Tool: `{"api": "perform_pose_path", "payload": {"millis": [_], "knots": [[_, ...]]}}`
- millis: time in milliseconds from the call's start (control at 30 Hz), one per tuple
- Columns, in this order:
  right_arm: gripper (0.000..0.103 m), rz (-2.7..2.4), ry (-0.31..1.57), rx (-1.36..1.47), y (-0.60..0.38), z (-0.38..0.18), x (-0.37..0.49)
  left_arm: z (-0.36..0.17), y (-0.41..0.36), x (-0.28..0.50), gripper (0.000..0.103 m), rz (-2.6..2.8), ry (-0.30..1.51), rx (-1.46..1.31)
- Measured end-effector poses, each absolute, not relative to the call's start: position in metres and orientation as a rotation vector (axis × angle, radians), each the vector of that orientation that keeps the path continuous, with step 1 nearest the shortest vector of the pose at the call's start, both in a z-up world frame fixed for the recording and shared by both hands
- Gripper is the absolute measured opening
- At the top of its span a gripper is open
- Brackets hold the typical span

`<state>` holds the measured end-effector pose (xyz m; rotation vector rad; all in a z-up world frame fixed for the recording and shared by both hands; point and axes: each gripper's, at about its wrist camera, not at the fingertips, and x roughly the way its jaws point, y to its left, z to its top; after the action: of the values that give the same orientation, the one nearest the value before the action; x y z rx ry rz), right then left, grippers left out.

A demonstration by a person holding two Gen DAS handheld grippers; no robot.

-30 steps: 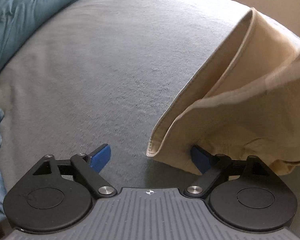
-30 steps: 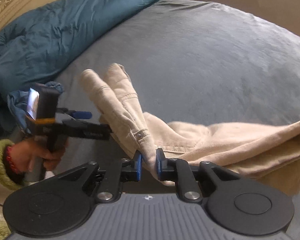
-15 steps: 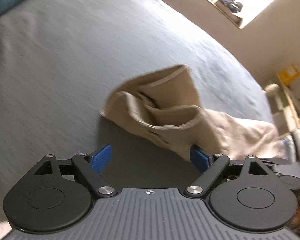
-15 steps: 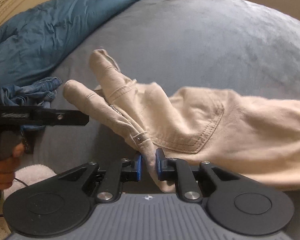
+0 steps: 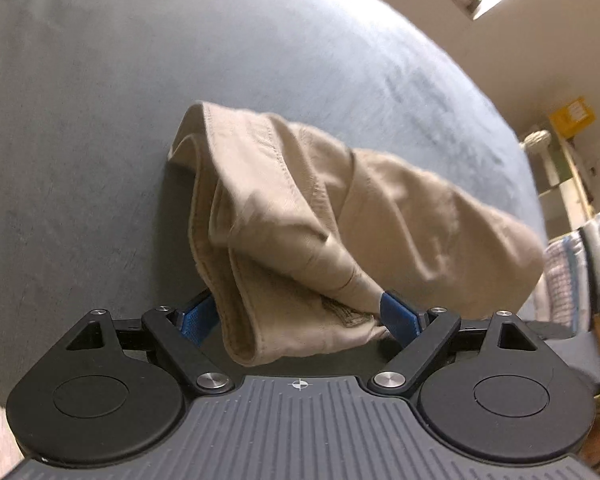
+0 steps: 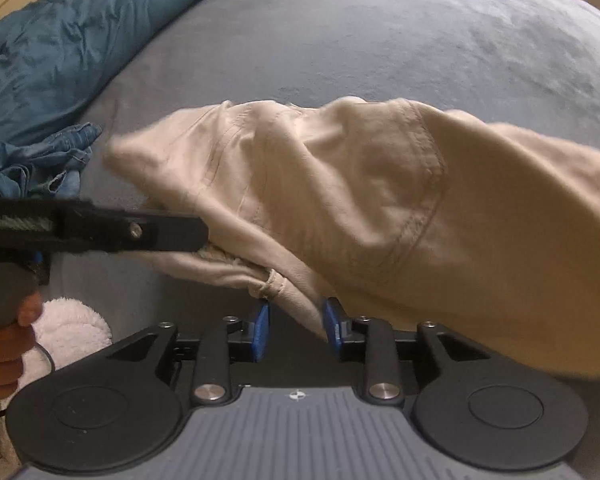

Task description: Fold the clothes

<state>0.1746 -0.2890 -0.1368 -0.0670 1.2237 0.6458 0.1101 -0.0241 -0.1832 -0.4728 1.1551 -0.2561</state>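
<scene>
Beige trousers lie bunched on the grey-blue bed cover. My left gripper is wide open, and the folded waistband end of the trousers sits between its blue pads, close to the right one. In the right wrist view the trousers spread across the middle, with a back pocket seam showing. My right gripper has its fingers parted a little. A fold of the waistband with a belt loop lies between them, against the right pad. The left gripper reaches in from the left to the same waistband.
A teal duvet is heaped at the back left, with a crumpled denim garment below it. A white fluffy cloth and a hand are at the lower left. Shelves and striped folded textiles stand beyond the bed's right side.
The left gripper has swung round and closed in on the waistband, still open. The trousers have come down lower on the bed. The right gripper's fingers have parted from their tight pinch.
</scene>
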Motion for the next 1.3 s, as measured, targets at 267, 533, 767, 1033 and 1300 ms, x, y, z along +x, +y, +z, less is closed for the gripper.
{"api": "perform_pose_path", "payload": {"millis": [267,533,767,1033,1300], "knots": [[0.045,0.69,1.136,-0.138,-0.288,-0.123,0.165,-0.193,-0.026,0.109,0.086,-0.231,1.193,-0.465],[0.045,0.764,1.028,-0.435,-0.244,-0.15,0.152,-0.189,-0.024,0.118,0.086,-0.218,1.169,-0.507],[0.003,0.792,0.971,-0.533,-0.223,-0.16,0.152,-0.187,-0.027,0.117,0.086,-0.235,1.166,-0.489],[0.0,0.692,0.795,-0.402,-0.235,-0.107,0.193,-0.187,-0.031,0.106,0.086,-0.24,1.192,-0.4],[0.0,0.581,0.664,-0.351,-0.233,-0.078,0.301,-0.207,-0.031,0.099,0.086,-0.214,1.261,-0.435]]}}
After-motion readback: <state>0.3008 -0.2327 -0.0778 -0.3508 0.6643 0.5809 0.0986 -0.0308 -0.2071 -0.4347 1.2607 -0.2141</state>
